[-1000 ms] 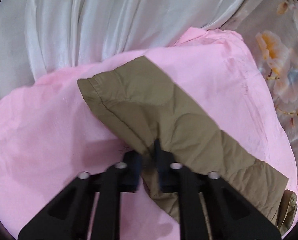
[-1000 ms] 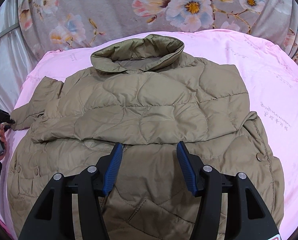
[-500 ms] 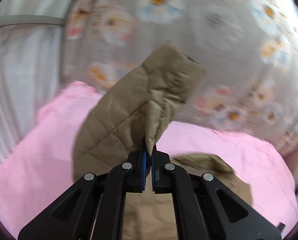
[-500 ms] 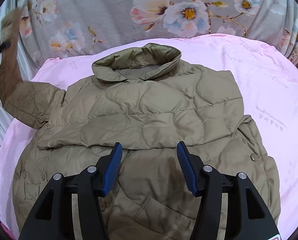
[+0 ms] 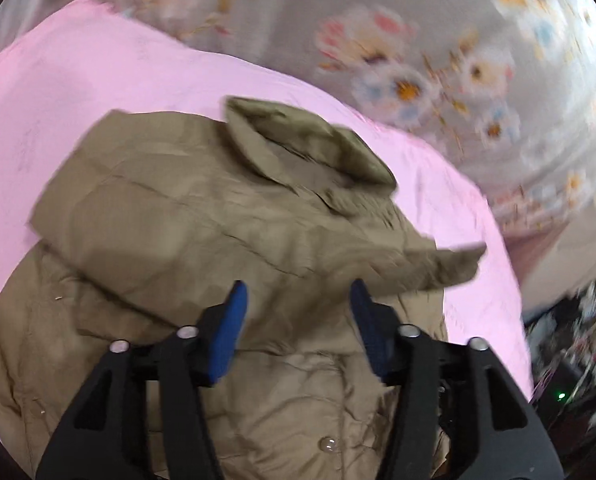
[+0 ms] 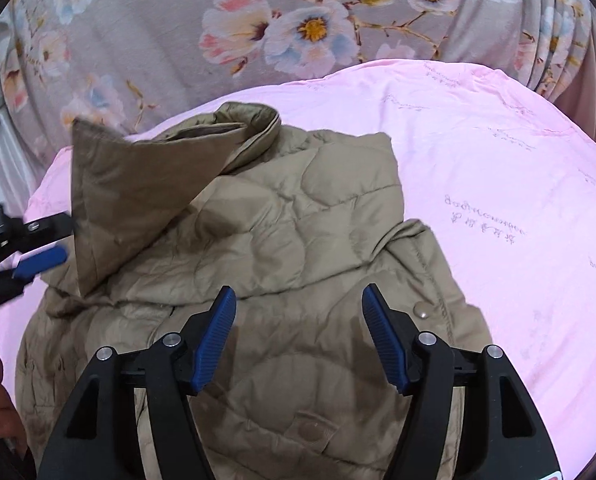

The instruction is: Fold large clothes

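**Sleeve over the chest, both grippers free**

The olive-tan quilted puffer jacket (image 6: 298, 240) lies spread on the pale pink bedsheet (image 6: 497, 152), collar (image 6: 250, 124) toward the floral grey curtain (image 6: 258, 20). Its left sleeve (image 6: 130, 192) is caught mid-air over the chest, cuff tilted up, not yet flat. My left gripper (image 5: 298, 300) has its blue pads wide apart with nothing between them, just beside the sleeve; my right gripper (image 6: 298, 312) hangs over the lower front with jaws equally spread, holding nothing.

To do this fold well, I judge the sleeve should settle straight across the chest with its cuff inside the jacket's outline. I would press along the shoulder crease with an open pad to push air out of the padding, since puffy fill tends to spring back. The far side already looks folded in, so next comes the hem; I would pinch both lower corners evenly.

The bedsheet carries faint repeated script printing, too small and pale to read. A snap button (image 6: 421, 312) shows no marking I can make out
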`<action>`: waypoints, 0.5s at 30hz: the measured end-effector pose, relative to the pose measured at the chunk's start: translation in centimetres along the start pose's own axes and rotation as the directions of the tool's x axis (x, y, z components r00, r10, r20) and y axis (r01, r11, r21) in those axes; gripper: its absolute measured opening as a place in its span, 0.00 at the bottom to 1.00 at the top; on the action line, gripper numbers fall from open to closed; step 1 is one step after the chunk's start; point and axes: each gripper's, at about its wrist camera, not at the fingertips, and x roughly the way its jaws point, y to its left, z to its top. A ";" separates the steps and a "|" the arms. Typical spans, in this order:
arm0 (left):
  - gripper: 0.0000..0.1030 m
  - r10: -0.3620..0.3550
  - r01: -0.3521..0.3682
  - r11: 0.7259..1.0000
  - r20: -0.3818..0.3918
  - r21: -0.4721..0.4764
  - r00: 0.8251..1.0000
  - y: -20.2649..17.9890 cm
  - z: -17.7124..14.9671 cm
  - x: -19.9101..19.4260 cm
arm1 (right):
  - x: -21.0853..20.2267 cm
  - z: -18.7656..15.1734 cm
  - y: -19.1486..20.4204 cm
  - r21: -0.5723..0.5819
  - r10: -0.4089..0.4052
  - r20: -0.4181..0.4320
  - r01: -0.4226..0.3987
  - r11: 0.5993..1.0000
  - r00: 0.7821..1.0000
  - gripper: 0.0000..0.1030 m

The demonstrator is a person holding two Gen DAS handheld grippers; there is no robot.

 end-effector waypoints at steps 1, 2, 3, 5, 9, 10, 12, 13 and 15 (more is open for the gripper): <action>0.58 0.010 -0.009 0.999 0.024 -0.043 1.000 1.2 0.5 -0.9 | 0.0 0.3 -0.2 0.008 0.007 0.005 -0.007 1.000 1.000 0.66; 0.63 0.011 -0.007 0.997 0.045 -0.077 0.999 2.5 0.8 -1.6 | 0.1 0.8 -0.4 0.018 0.019 0.010 -0.019 1.000 1.000 0.66; 0.66 0.022 -0.014 0.993 0.067 -0.114 0.997 4.1 1.4 -2.4 | 0.1 1.1 -0.5 0.027 0.029 0.013 -0.029 0.999 1.000 0.66; 0.68 0.077 -0.063 0.985 0.084 -0.164 0.993 6.9 2.1 -3.1 | 0.1 1.9 -0.9 0.064 0.071 0.024 -0.072 0.995 0.997 0.68; 0.68 0.109 -0.094 0.950 0.034 -0.298 0.994 11.6 3.5 -1.6 | 1.0 2.7 -1.1 0.130 0.146 0.016 -0.147 0.981 0.989 0.73; 0.68 0.105 -0.092 0.940 0.022 -0.329 0.994 12.6 3.7 -1.2 | 1.4 2.8 -1.1 0.139 0.155 0.008 -0.154 0.978 0.988 0.73; 0.68 0.102 -0.093 0.919 0.003 -0.382 0.995 14.8 3.8 -0.2 | 2.6 2.8 -1.0 0.169 0.180 -0.027 -0.173 0.970 0.983 0.73; 0.68 0.097 -0.089 0.907 -0.002 -0.412 0.995 15.7 3.8 0.3 | 3.0 2.8 -0.9 0.179 0.193 -0.043 -0.183 0.967 0.980 0.73; 0.65 0.069 -0.065 0.888 -0.008 -0.455 0.998 16.9 3.6 1.3 | 4.2 2.5 -0.7 0.202 0.220 -0.080 -0.200 0.959 0.972 0.73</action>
